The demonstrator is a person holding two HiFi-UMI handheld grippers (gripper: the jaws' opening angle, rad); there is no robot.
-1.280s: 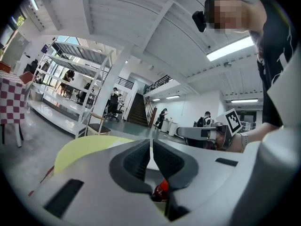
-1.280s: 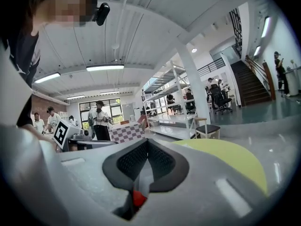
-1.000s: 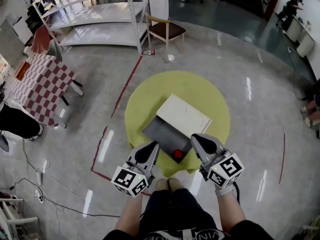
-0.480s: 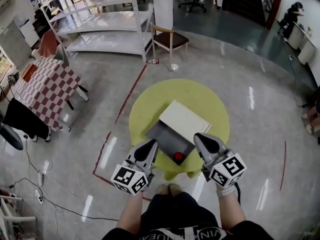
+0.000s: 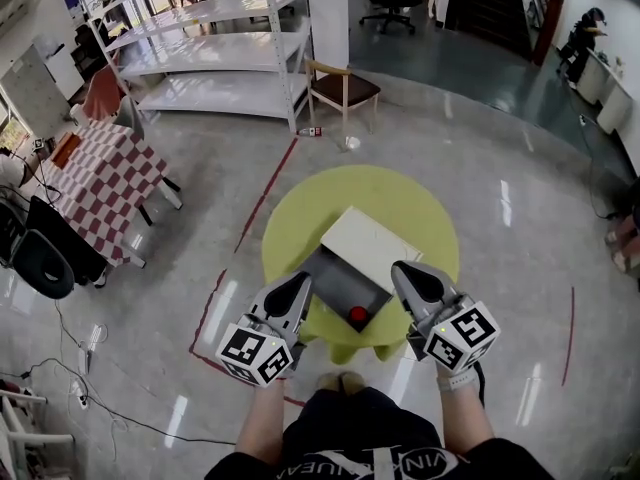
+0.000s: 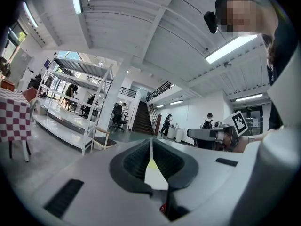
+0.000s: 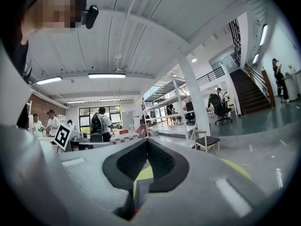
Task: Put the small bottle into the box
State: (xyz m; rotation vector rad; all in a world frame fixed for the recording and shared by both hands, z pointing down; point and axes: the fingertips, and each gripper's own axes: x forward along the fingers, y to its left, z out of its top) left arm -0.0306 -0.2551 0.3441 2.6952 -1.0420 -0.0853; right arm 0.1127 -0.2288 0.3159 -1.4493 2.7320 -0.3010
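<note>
A round yellow table carries an open box with a dark grey inside and a white lid folded back. The small bottle, seen as a red cap, sits in the box's near corner. My left gripper hangs above the table's near left edge, its jaws together with nothing between them. My right gripper hovers at the near right of the box, likewise shut and empty. Both point level, away from me.
A wooden chair and white metal shelving stand beyond the table. A table with a red-checked cloth and a black chair are at the left. Red tape lines mark the shiny floor. A person stands far right.
Both grippers have risen a little, side by side, still shut and empty. The table and box look slightly farther below. The bottle has stayed in the box.
</note>
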